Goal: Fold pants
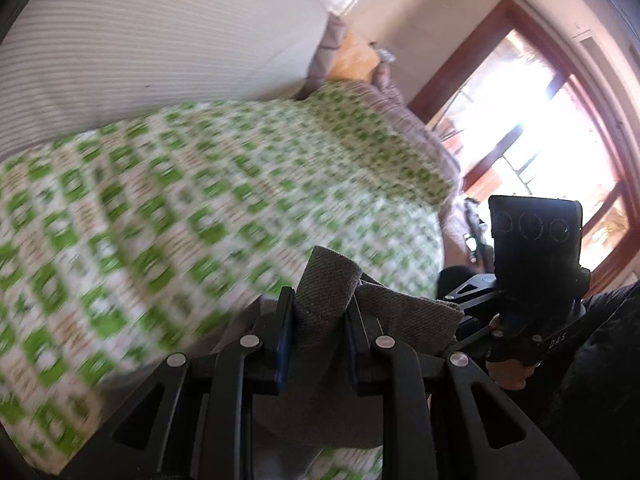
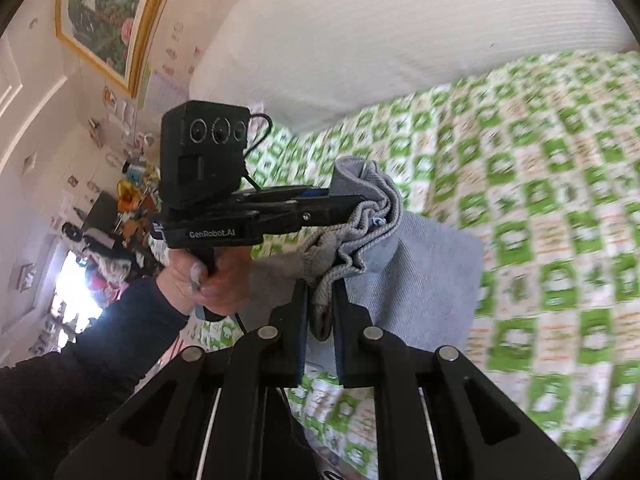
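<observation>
Left wrist view: our left gripper (image 1: 320, 320) is clenched on a bunched edge of the grey woven pants (image 1: 384, 312), lifted over the green-and-white patterned bedspread (image 1: 160, 208). Right wrist view only: our right gripper (image 2: 320, 312) pinches another gathered edge, cloth hanging below. We judge mid-fold carry; next, lay both edges down aligned.

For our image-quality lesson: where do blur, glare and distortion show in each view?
Left wrist view: green-patterned bedspread smeared by motion, window blown out white, door frame bowed by fisheye. Right wrist view: bedspread likewise blurred, grey pants and both grippers sharp, small bright window at lower left.
</observation>
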